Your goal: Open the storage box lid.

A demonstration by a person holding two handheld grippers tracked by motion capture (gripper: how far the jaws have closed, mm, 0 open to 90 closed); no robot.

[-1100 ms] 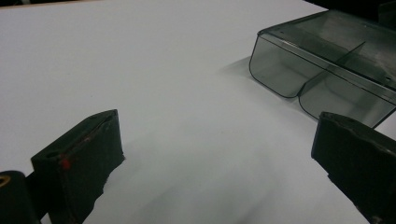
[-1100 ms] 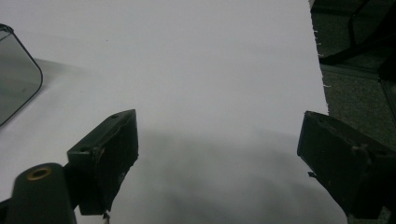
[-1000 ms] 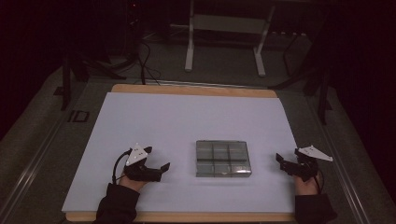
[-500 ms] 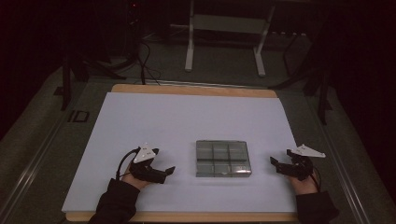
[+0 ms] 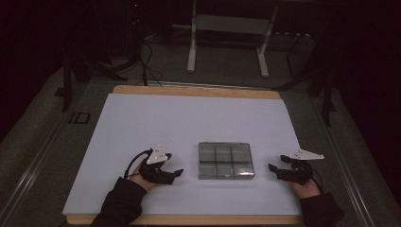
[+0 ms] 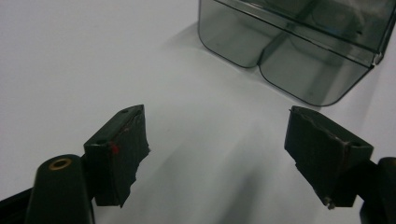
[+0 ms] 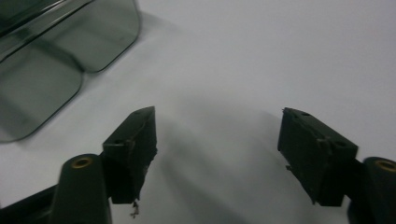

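A clear smoke-grey compartment box [image 5: 226, 161] lies flat on the white sheet [image 5: 189, 123] that covers the table [image 5: 196, 91], toward the near edge and a little right of centre. Dividers split it into a grid of small compartments, and its lid is down.

The person's two hands flank it. The left claw [image 5: 178, 173] sits near the box's left side, low over the sheet and pointing right at the box's near-left corner, apart from it. The right claw [image 5: 271, 168] sits near the box's right side and points left at it, also clear of it. Dark sleeves [image 5: 120, 203] come in from the near edge of the table.

In the left gripper view, the left claw [image 6: 217, 154] has its jaws standing apart with bare white sheet between them; they have just been closing, with nothing between them. The box's rounded corner [image 6: 289, 51] lies just beyond the jaw tips, to the upper right.

In the right gripper view, the right claw [image 7: 217, 149] likewise has its jaws apart over bare sheet; they too have just been closing on nothing. The box [image 7: 51, 65] fills the upper left corner, apart from the jaws.

Beyond the far edge of the table, a metal stand [image 5: 227, 42] and loose cables [image 5: 142, 61] rest on the dim floor.
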